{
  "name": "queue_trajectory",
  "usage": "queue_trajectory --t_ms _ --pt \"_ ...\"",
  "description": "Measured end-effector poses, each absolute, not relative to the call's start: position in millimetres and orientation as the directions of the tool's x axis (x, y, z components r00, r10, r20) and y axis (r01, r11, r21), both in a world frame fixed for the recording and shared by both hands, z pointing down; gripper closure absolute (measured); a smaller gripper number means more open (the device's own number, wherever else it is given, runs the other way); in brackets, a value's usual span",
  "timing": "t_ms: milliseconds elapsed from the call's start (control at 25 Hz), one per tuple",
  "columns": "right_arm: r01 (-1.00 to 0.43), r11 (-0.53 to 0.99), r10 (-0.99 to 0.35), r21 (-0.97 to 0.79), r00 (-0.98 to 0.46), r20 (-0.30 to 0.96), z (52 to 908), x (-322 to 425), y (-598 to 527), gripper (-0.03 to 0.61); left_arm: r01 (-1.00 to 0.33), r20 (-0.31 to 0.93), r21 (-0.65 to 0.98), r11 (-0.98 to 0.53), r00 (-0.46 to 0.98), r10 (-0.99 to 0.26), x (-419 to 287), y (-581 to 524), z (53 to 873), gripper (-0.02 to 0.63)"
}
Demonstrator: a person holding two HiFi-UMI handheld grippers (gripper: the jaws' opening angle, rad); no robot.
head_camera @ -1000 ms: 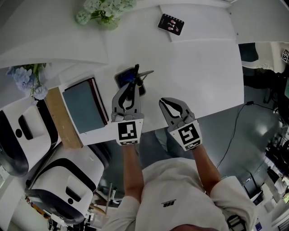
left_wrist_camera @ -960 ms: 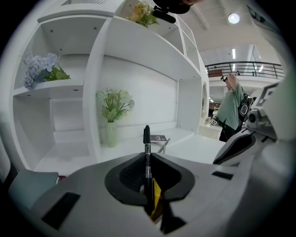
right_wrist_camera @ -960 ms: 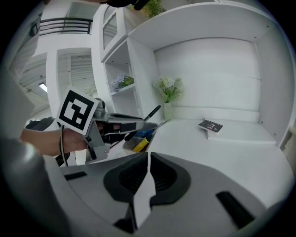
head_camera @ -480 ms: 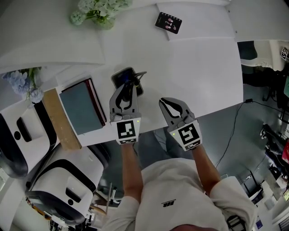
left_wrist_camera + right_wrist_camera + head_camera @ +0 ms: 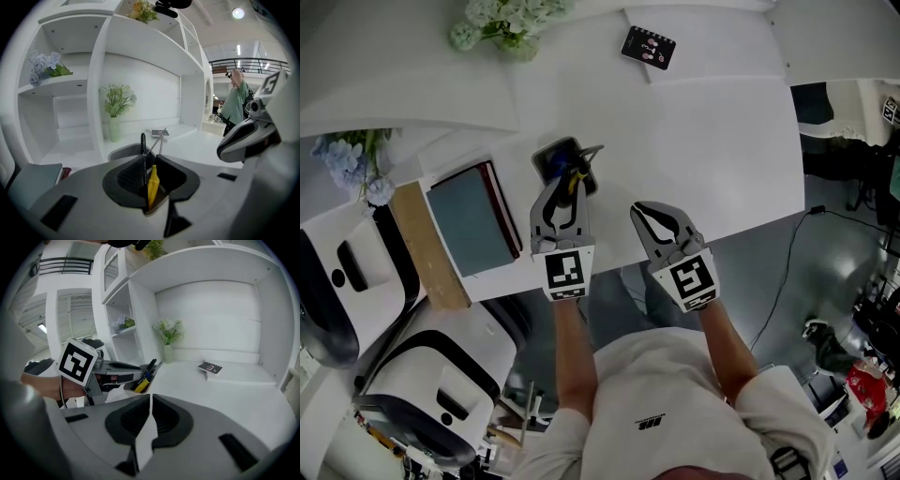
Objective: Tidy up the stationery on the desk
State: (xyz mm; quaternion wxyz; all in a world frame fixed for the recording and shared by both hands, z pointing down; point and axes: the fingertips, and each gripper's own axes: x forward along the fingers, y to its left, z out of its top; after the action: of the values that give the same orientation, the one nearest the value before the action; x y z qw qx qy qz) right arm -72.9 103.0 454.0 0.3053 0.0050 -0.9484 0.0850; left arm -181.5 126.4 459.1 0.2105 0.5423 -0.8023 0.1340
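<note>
**Left tongs** point(image 5: 150, 161): jaws nearly together, closed on 1 yellow marker point(image 5: 153, 183); 1 black pen point(image 5: 143, 145) stands upright against the marker's left side.
**Grey pen holder** point(image 5: 121, 152): just beyond the tips, with 2 thin silver sticks point(image 5: 160, 143) leaning out.
**Counter** point(image 5: 201, 140): white vase of pale flowers point(image 5: 115, 123); small dark card point(image 5: 159, 133) further back.
**Teal book** point(image 5: 33, 176): lower left.
**Blue flowers** point(image 5: 44, 64): on the upper shelf.
**Right tongs** point(image 5: 247, 139): at the right edge.

Office-like hall: white desk point(image 5: 722, 141), shelves point(image 5: 61, 82), flower vase point(image 5: 114, 130), mezzanine railing point(image 5: 225, 62).
</note>
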Motion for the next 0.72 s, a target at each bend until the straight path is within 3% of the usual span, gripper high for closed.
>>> queue_trajectory --t_ms 720 --pt "-0.098 0.989 -0.028 -0.114 -0.866 0.499 405 -72 97 0.581 -0.956 0.474 0.083 0.282 -0.211 -0.855 -138 154 407 0.614"
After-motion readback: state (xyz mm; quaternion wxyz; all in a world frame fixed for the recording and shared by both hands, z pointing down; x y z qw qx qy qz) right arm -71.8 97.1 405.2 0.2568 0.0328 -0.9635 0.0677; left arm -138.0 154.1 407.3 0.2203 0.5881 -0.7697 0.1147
